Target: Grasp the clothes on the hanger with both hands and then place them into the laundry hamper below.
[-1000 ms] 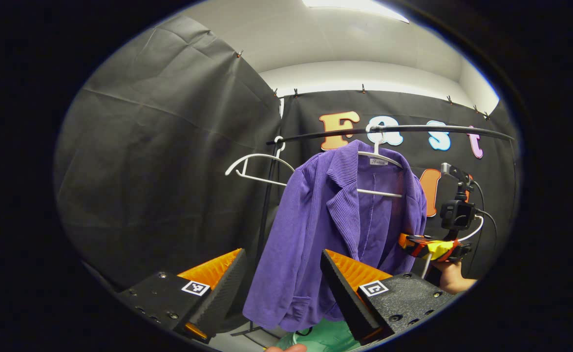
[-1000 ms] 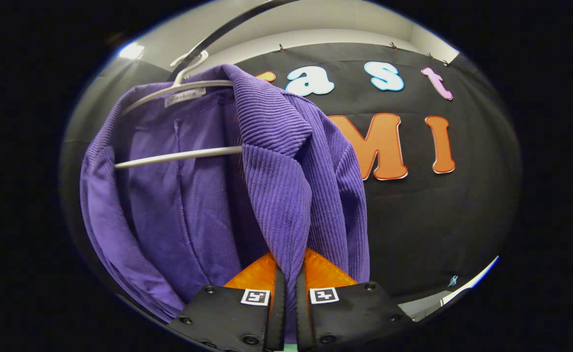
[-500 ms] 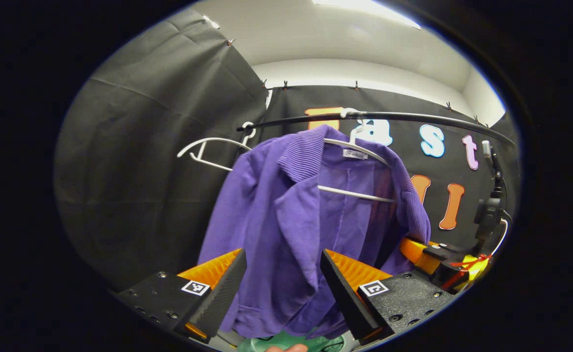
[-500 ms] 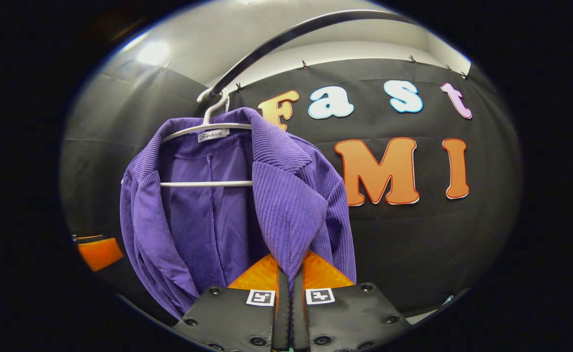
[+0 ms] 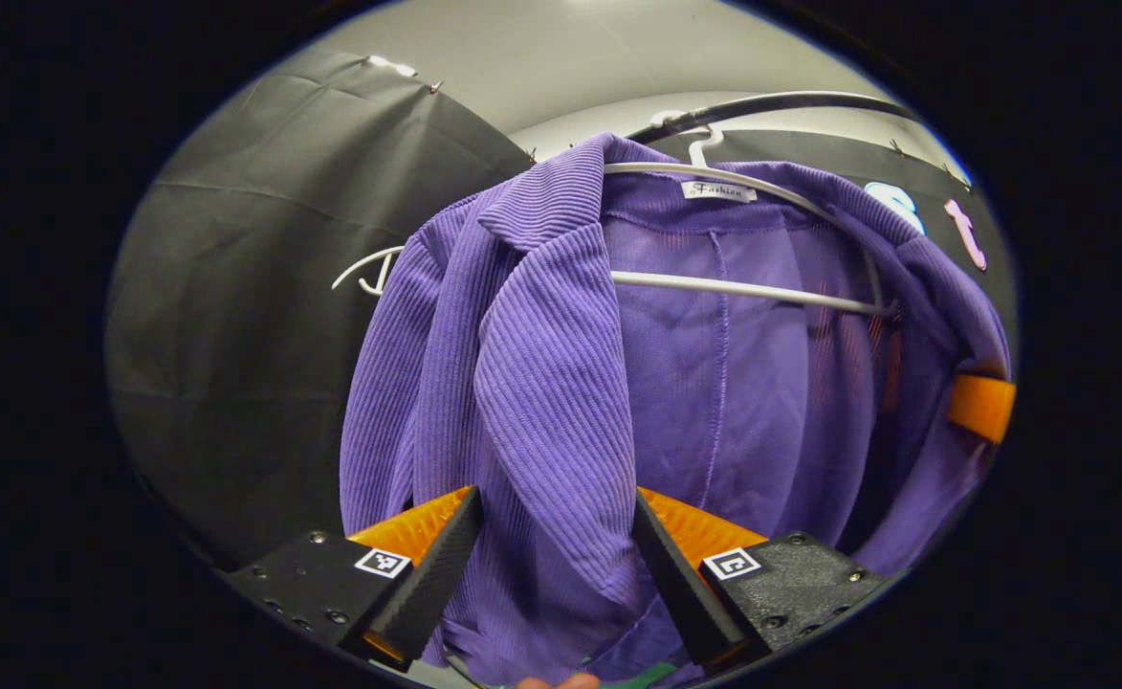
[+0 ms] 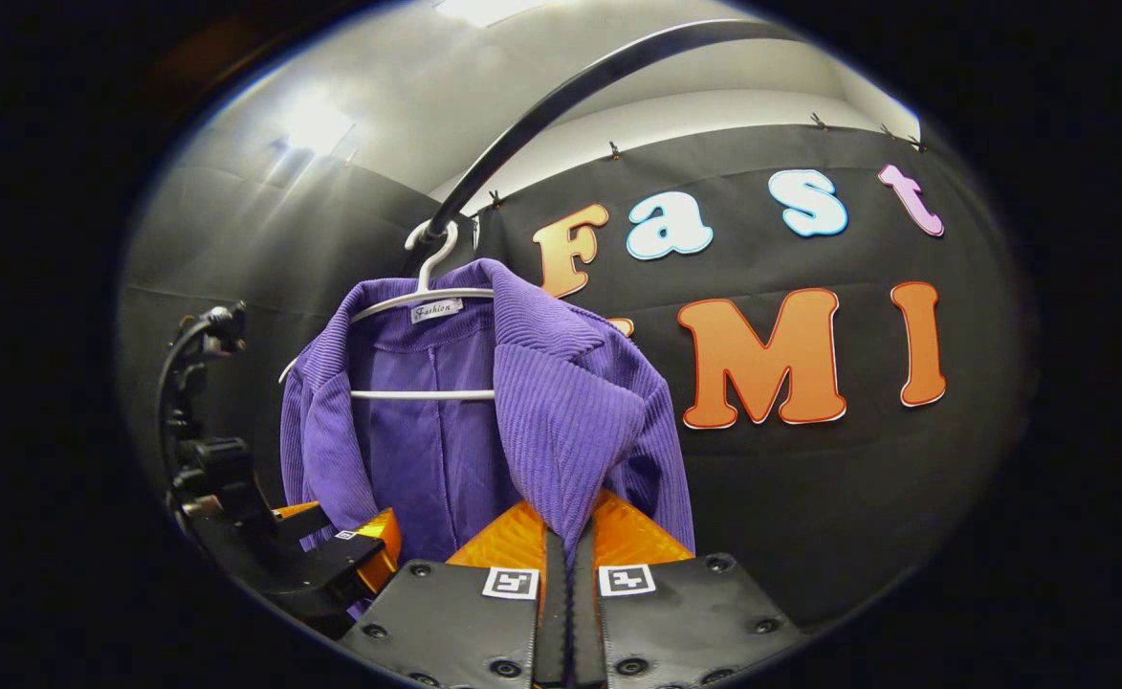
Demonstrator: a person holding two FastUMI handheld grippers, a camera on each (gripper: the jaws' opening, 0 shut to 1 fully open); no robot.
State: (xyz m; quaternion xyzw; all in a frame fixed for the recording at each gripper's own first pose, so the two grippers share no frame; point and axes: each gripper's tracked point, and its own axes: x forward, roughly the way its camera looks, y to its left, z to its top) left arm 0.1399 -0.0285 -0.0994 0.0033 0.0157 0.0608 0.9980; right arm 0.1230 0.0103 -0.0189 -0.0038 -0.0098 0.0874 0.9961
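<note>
The purple jacket (image 5: 541, 383) hangs on a white hanger (image 5: 742, 287) from the rail (image 6: 561, 96). The right gripper (image 6: 563, 536) pinches one lapel; the left gripper (image 5: 551, 565), fingers spread, straddles the other, ready to clamp.

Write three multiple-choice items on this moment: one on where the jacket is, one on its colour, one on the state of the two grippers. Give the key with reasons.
1. Where is the jacket?
A. On a white hanger on the rail
B. In a hamper
C. On the floor

2. What colour is the jacket?
A. Green
B. Purple
C. White

3. How do the grippers stand?
A. Both open
B. Both shut on cloth
C. Right shut on the jacket, left open around its front panel

Key: 1 A, the white hanger hooks over the dark rail. 2 B, ribbed purple cloth. 3 C, the right gripper pinches a lapel; the left gripper has fingers apart with cloth between.
</note>
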